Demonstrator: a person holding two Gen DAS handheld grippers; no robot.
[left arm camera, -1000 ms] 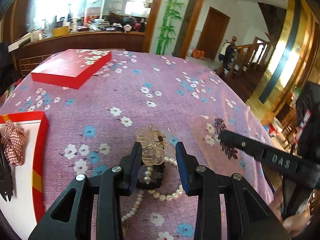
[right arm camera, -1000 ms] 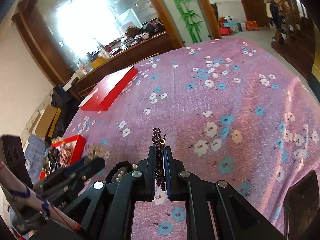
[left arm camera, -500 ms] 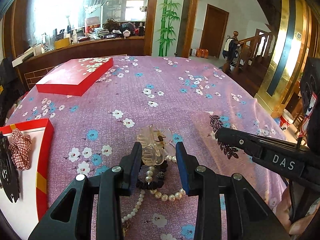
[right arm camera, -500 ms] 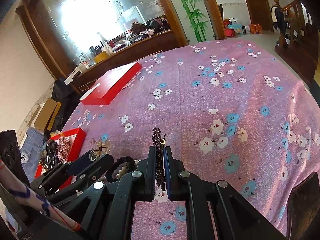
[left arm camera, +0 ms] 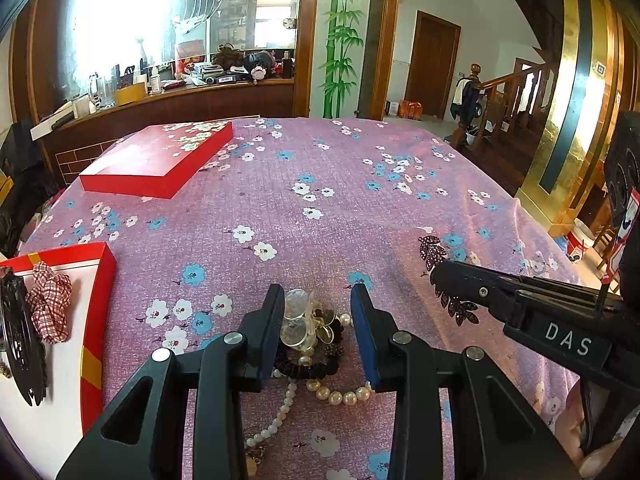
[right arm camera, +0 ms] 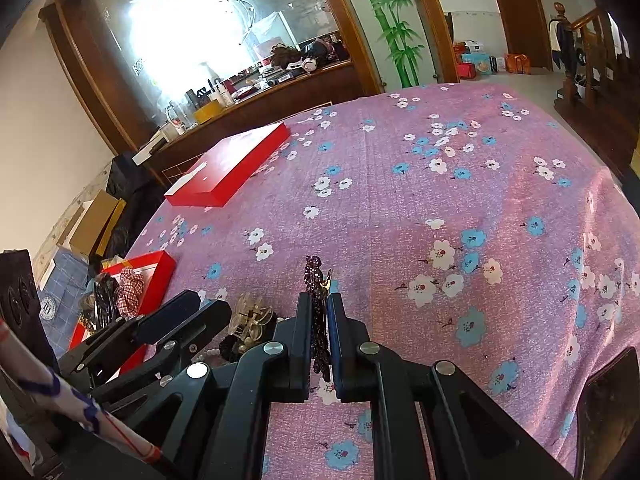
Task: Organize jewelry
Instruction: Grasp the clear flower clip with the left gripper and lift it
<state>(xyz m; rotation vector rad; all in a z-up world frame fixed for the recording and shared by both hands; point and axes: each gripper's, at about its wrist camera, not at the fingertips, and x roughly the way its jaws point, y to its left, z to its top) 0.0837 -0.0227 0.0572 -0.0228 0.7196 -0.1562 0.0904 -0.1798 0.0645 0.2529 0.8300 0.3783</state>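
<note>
The left gripper [left arm camera: 318,330], jaws apart, straddles the clear claw clip [left arm camera: 306,322] low in the frame's centre. The right gripper [right arm camera: 319,334] is clamped on a beaded leaf clip [right arm camera: 317,280]; the open red box [left arm camera: 94,312] lies lower left.

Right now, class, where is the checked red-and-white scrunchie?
In the left wrist view, the checked scrunchie lies at far left inside the open red box, beside a black hair clip, well left of the jewelry pile.
</note>
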